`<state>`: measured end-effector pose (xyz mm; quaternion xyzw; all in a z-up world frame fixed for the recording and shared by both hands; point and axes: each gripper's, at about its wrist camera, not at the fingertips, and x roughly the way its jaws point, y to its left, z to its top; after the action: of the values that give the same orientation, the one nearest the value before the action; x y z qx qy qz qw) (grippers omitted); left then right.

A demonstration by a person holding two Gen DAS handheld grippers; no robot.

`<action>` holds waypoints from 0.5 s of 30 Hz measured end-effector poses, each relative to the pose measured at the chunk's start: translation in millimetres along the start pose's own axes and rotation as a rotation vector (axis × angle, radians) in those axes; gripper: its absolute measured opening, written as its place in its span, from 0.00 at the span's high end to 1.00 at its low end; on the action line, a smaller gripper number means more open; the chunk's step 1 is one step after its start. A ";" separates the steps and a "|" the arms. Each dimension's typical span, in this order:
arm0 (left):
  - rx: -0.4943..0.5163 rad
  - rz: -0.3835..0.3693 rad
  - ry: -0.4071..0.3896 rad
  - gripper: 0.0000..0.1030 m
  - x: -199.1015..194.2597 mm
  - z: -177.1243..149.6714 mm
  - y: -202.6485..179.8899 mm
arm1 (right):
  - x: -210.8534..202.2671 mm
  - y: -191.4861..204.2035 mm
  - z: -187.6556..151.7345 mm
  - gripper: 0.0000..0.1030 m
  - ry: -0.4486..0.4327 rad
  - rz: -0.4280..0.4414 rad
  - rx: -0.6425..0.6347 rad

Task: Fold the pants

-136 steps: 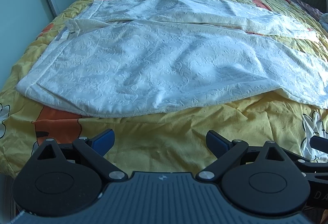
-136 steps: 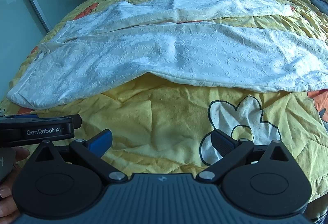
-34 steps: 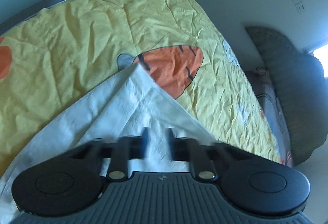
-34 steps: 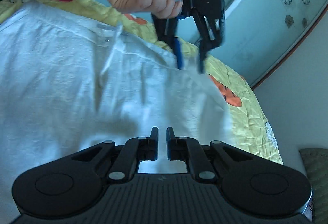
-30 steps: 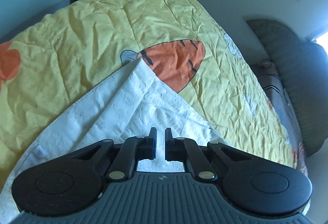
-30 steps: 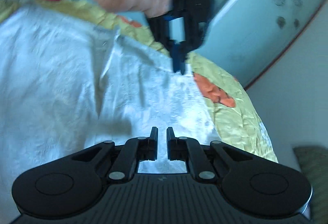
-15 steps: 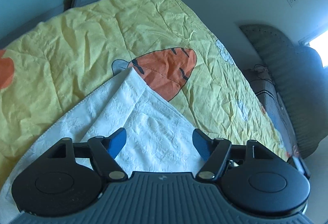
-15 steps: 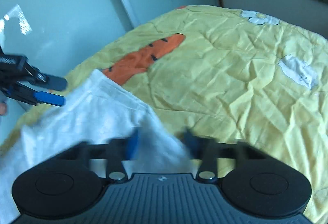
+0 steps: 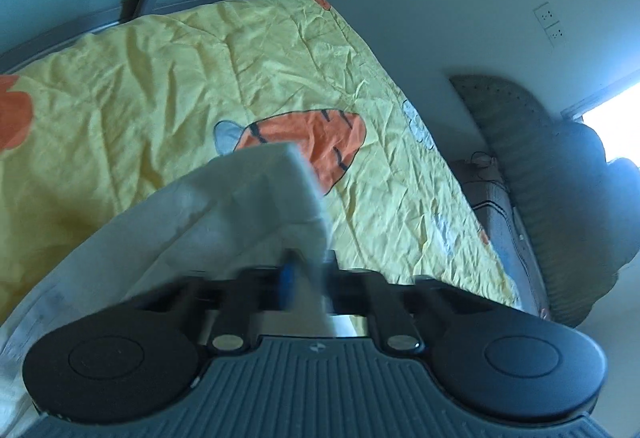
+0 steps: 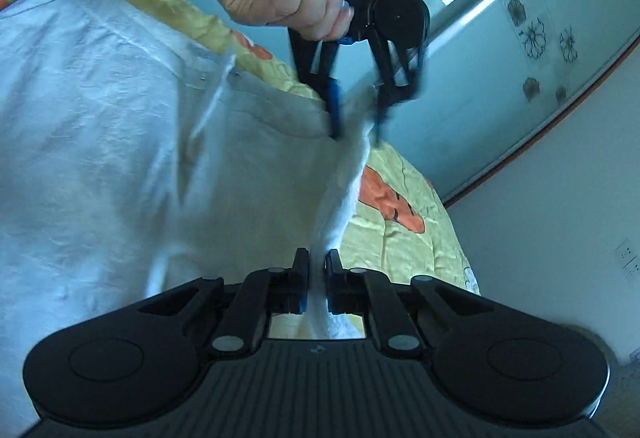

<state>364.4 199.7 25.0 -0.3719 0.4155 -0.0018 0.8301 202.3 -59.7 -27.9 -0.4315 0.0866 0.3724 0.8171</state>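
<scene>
The white textured pants point(image 10: 100, 141) lie on the yellow bedspread point(image 9: 168, 77). My left gripper point(image 9: 308, 270) is shut on a bunched fold of the pants point(image 9: 256, 193), blurred by motion, and lifts it off the bed. It also shows in the right wrist view point(image 10: 356, 121), held in a hand above the waistband edge. My right gripper point(image 10: 318, 270) is shut on a raised ridge of the same cloth point(image 10: 340, 205), which stretches taut between the two grippers.
The bedspread carries an orange carrot print point(image 9: 304, 141). A glass sliding door point(image 10: 500, 49) stands behind the bed. A grey headboard and pillows point(image 9: 552, 197) are at the right, by a white wall with sockets point(image 9: 550, 23).
Half a second ago both grippers were open over the flat cloth. Both have now closed on the pants edge and lifted it.
</scene>
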 end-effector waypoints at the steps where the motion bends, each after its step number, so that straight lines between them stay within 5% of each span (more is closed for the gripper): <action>1: 0.013 0.004 -0.021 0.96 -7.2 -6.3 1.2 | -0.3 1.2 -0.5 0.92 -0.001 -0.007 0.011; 4: 0.066 0.029 -0.077 0.96 -28.9 -26.0 2.3 | -10.4 4.0 -7.0 0.87 0.045 -0.081 0.030; 9: 0.072 -0.003 -0.096 0.96 -59.9 -53.1 14.4 | -27.5 -12.5 -43.0 0.60 0.164 -0.187 0.074; 15: 0.098 -0.007 -0.127 0.96 -79.0 -69.7 18.4 | -13.1 -38.6 -94.4 0.62 0.334 -0.268 0.086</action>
<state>258.9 194.7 41.6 -0.3316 0.3602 -0.0013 0.8719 236.4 -152.8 -54.9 -0.4595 0.1787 0.1798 0.8512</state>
